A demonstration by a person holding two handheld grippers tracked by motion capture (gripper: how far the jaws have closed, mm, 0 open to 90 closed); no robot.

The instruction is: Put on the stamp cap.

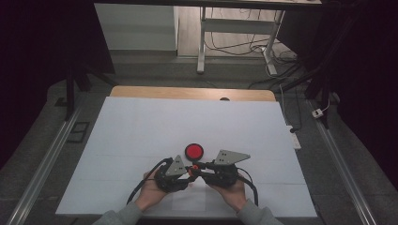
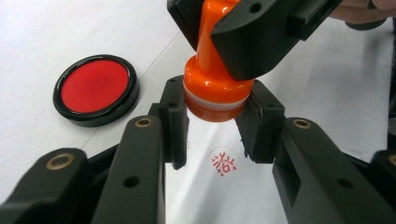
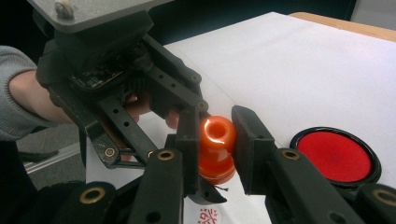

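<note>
An orange stamp [image 2: 215, 88] with a white band near its base hangs just above the white paper [image 1: 141, 131]. My left gripper [image 2: 215, 126] is shut on its wide base. From the other side, my right gripper [image 3: 216, 135] is shut on its rounded handle [image 3: 216, 133]. A small red stamped mark [image 2: 223, 162] sits on the paper under the stamp. In the high view both grippers meet at the stamp [image 1: 193, 167] near the front middle of the table, left gripper [image 1: 187, 172] and right gripper [image 1: 199, 165] tip to tip.
A round black ink pad [image 1: 194, 151] with a red inside lies on the paper just beyond the grippers, and the same ink pad [image 2: 95, 86] is left of the stamp. The wooden table edge [image 1: 187, 92] runs along the back. Cables and desk legs stand on the floor behind.
</note>
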